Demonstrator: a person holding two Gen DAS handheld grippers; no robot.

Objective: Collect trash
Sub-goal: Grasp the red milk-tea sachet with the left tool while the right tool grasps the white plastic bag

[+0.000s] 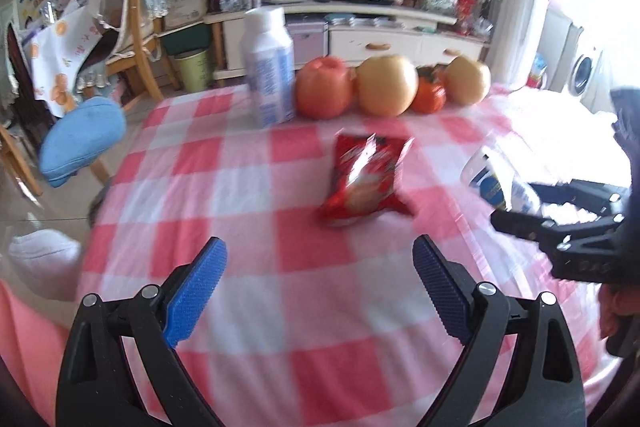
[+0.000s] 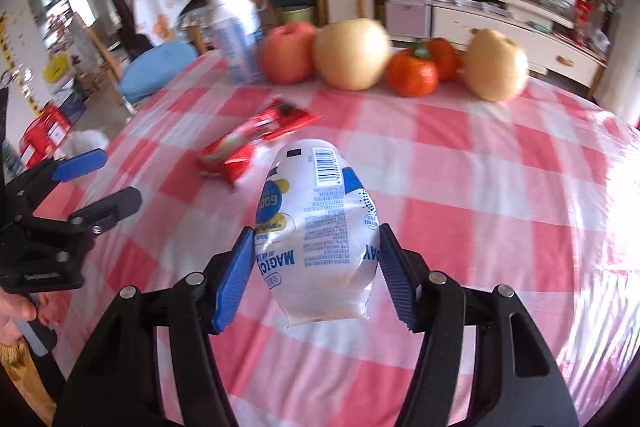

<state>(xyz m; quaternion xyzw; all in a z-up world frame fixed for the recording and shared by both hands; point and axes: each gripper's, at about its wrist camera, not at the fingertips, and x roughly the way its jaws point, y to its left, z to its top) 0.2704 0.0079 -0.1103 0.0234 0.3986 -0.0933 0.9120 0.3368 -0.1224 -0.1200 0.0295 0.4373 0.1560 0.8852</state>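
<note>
A red snack packet (image 1: 366,179) lies flat in the middle of the pink-and-white checked tablecloth (image 1: 248,187), ahead of my left gripper (image 1: 320,251). That gripper is open, with nothing between its blue pads. My right gripper (image 2: 316,233) is shut on a white-and-blue printed pouch (image 2: 316,227), held upright just above the cloth, both pads pressing its sides. In the left wrist view the pouch (image 1: 492,179) and right gripper (image 1: 532,207) show at the right edge. The red packet (image 2: 256,143) lies just beyond the pouch, and the open left gripper (image 2: 108,179) is at the left.
Along the far side of the table stand a white bottle (image 1: 268,67), an apple (image 1: 324,87), two yellow pears (image 1: 386,85) and orange persimmons (image 1: 430,95). A blue-cushioned stool (image 1: 80,139) sits off the table's left edge. A hand (image 2: 16,311) grips the left tool.
</note>
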